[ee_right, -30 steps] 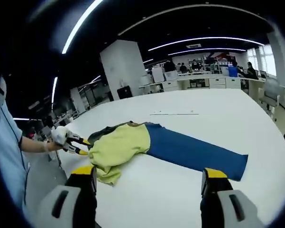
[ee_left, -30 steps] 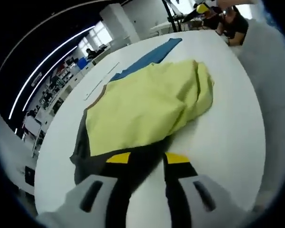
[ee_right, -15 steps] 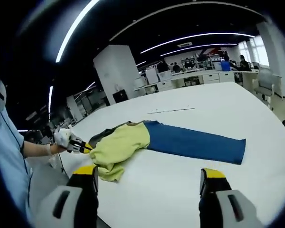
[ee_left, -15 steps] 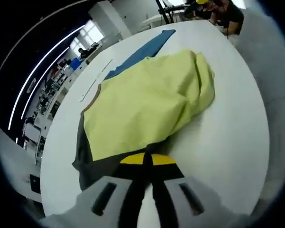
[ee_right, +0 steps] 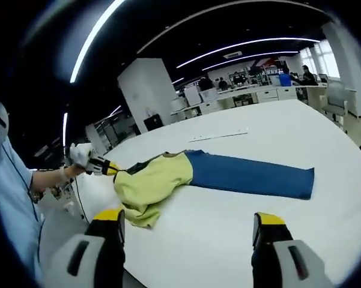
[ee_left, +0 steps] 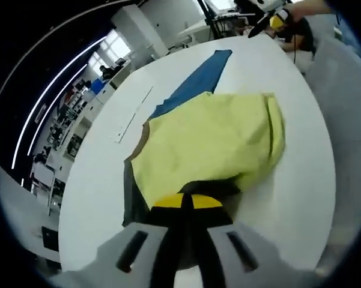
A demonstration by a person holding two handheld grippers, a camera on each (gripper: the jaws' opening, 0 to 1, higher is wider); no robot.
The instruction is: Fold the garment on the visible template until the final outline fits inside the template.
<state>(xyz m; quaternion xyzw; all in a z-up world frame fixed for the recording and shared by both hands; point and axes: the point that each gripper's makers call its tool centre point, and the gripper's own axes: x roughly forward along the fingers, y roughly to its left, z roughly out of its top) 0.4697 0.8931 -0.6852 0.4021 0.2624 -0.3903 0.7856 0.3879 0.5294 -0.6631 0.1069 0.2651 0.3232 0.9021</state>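
Your left gripper (ee_left: 187, 201) has its yellow-tipped jaws pressed together on the dark edge of the garment (ee_left: 210, 141), right at the near end of the cloth. From that pinch the yellow-green part spreads away from you across the white table (ee_left: 288, 198), w/ a fold ridge along its right side, and the blue part runs on past it toward the far rim. A thin pale strip (ee_left: 132, 114) lies on the table left of the garment, apart from it.

In the right gripper view your right gripper (ee_right: 188, 231) is wide open w/ nothing between the jaws, held above the near table edge and well apart from the cloth. The garment (ee_right: 216, 177) lies beyond it: yellow-green bunch to the left, blue length stretched out flat to the right. At the left end your gloved hand (ee_right: 79, 155) holds the other gripper, clamped on the dark corner, which looks lifted a bit off the table. Can't make out a template outline on the table in either view.
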